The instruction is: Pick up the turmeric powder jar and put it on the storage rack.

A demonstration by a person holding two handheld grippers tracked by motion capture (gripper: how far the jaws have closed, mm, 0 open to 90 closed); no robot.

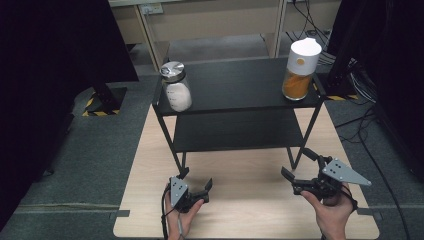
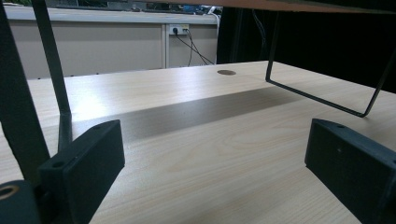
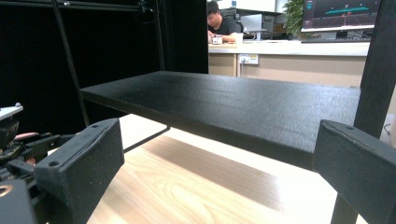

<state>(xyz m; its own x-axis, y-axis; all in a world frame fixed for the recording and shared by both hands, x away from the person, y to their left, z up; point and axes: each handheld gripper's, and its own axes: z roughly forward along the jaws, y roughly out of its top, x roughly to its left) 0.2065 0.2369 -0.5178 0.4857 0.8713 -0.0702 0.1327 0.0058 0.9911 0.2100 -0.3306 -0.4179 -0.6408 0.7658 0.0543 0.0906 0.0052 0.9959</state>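
A black two-tier shelf (image 1: 235,85) is stood at twelve o'clock on the wooden table (image 1: 240,210), bearing a salt jar (image 1: 176,87) at ten and a spice jar (image 1: 300,70) at two. Both jars are left unreached: the left gripper (image 1: 196,184) and right gripper (image 1: 299,165) are held wide open and empty at six.

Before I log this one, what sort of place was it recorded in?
Probably an office or lab set up for recording: a pale wooden table carries a black two-tier metal shelf, black curtains hang at the sides, and a desk with a computer monitor stands behind.
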